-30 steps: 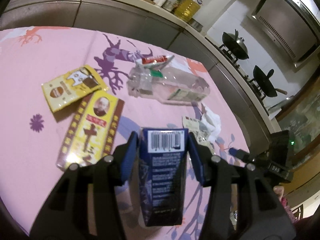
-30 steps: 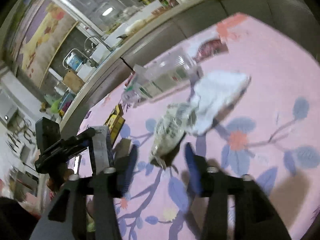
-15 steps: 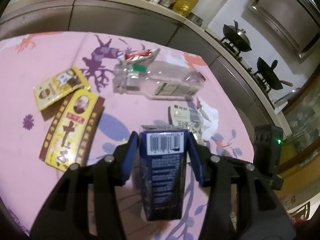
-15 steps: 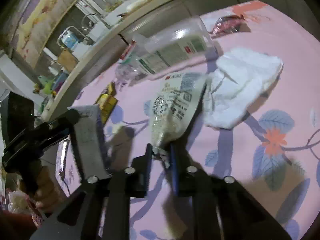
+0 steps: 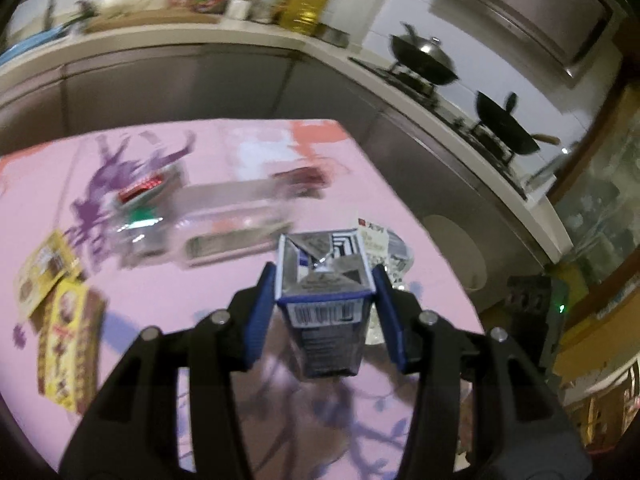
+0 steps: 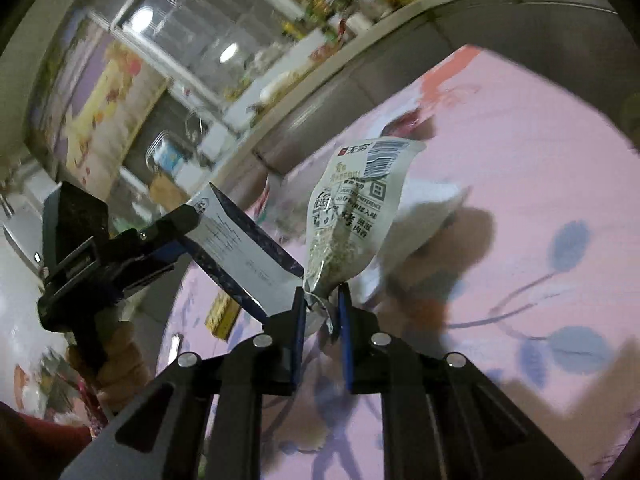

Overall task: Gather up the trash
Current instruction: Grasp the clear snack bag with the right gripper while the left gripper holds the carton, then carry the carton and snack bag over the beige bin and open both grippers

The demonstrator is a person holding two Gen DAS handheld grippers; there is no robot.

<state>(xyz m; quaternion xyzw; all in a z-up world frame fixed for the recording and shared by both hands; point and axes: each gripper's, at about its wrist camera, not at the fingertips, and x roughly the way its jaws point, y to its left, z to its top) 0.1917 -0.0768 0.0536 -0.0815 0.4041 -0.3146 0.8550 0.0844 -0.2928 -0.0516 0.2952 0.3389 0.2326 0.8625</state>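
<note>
Above pink tablecloth [image 6: 520, 152], right hand-held gripper [image 6: 322, 312] pinches snack packet [image 6: 352, 216] upright

My left gripper [image 5: 325, 300] is clamped on a dark blue carton [image 5: 326, 308], blue pads pressing its two sides, open top facing forward. My right gripper [image 6: 321, 312] pinches the bottom corner of a snack packet [image 6: 352, 216], jaws nearly closed, packet sticking up ahead. My left hand [image 6: 116, 364] grips its handle, off to the right gripper's left.

Right gripper [image 6: 322, 308] jaws pinch the snack packet [image 6: 352, 216]; left gripper [image 6: 176, 240] grips a carton [image 6: 240, 252].
</note>
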